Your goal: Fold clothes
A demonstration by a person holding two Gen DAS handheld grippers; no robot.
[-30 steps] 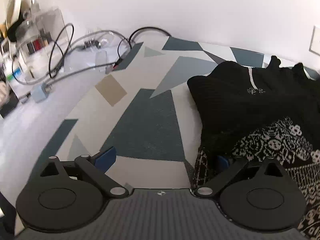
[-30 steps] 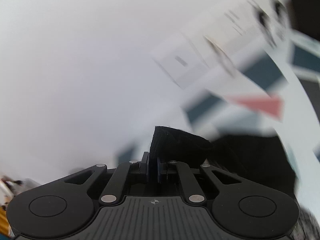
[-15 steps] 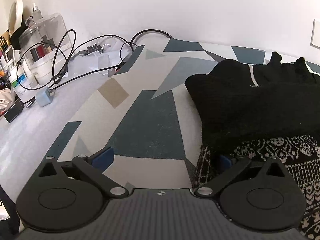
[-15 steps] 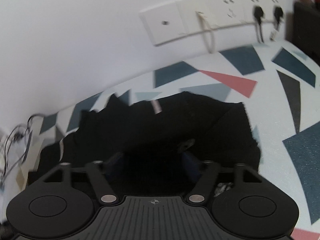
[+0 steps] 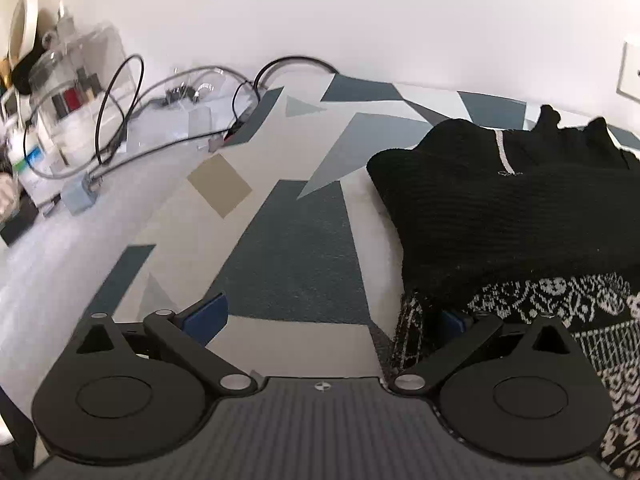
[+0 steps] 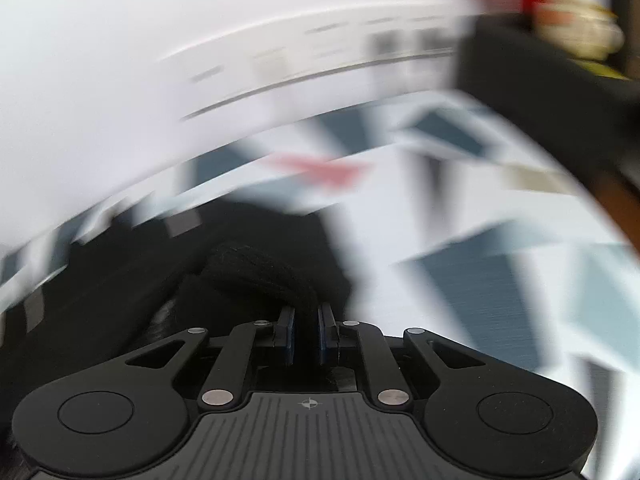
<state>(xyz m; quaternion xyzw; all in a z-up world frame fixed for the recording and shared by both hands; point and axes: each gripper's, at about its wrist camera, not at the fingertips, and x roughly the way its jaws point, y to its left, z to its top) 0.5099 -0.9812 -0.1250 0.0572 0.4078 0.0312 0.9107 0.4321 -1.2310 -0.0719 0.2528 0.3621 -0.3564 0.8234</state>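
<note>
Two grippers work a black knit sweater (image 5: 500, 216) lying on the patterned table (image 5: 296, 264). The right gripper (image 6: 307, 330) has just been closing; its fingers (image 6: 286, 330) now pinch a bunched fold of the black knit between them. The left gripper (image 5: 328, 320) stands wide open, one finger (image 5: 204, 316) over bare table, the other tucked at the sweater's white-patterned hem (image 5: 560, 300). Cables (image 5: 120, 128) lie near the wall.
</note>
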